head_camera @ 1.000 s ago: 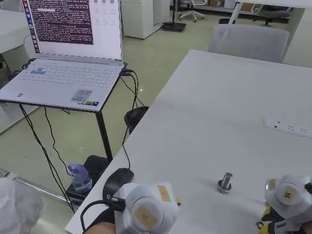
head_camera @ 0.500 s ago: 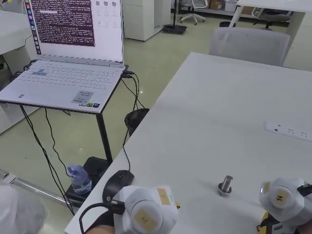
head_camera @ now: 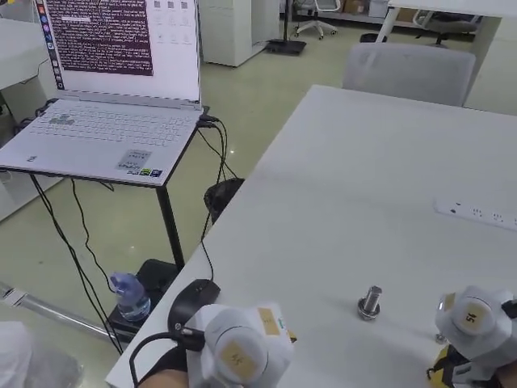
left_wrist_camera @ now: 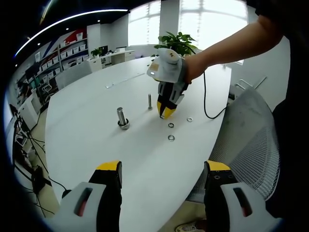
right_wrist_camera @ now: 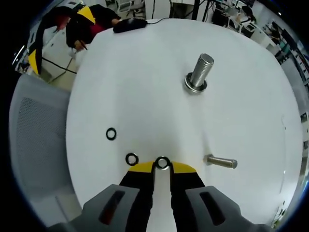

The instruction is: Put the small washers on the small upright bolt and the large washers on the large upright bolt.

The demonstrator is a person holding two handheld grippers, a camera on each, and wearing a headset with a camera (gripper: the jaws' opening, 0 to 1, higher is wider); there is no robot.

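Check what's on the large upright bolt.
The large bolt carries one metal ring around its base; washer or the bolt's own flange, cannot tell. The shaft above is bare.

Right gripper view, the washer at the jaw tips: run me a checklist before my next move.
1. The washer lined up between the right hand-held gripper tips: ok.
2. That washer actually gripped: cannot tell.
3. That washer small or large: cannot tell.
4. Both the large bolt and the small bolt upright: ok.
5. The left hand-held gripper open and empty: ok.
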